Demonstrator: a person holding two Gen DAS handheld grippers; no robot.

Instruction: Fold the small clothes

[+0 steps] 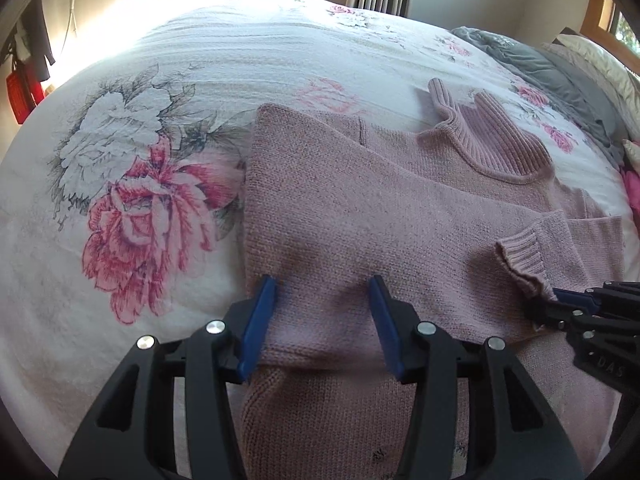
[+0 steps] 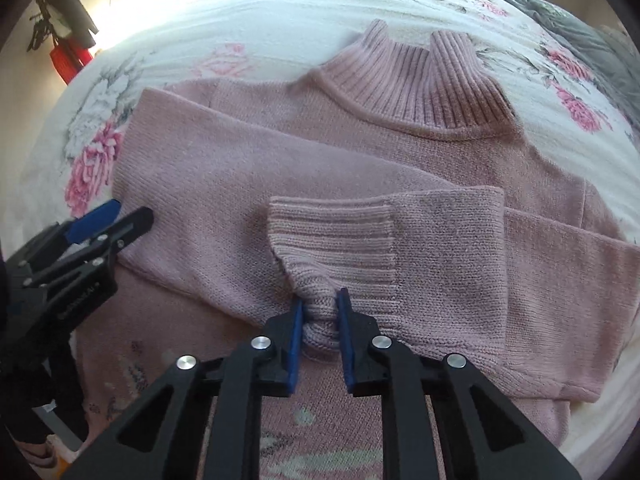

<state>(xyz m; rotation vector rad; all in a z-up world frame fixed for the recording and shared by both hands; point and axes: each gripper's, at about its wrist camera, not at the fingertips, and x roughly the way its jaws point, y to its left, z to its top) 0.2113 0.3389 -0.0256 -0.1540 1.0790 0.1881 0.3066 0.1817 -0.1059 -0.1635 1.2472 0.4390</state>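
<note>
Sweater [image 2: 360,168] lies flat on the bedspread [image 1: 160,80], both sleeves folded across its chest; right gripper [image 2: 320,300] clamps the cuff [image 2: 332,240], left gripper [image 1: 322,292] hovers apart; body fold remains

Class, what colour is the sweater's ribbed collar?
Dusty pink, like the whole sweater; the collar shows best in the right wrist view.
</note>
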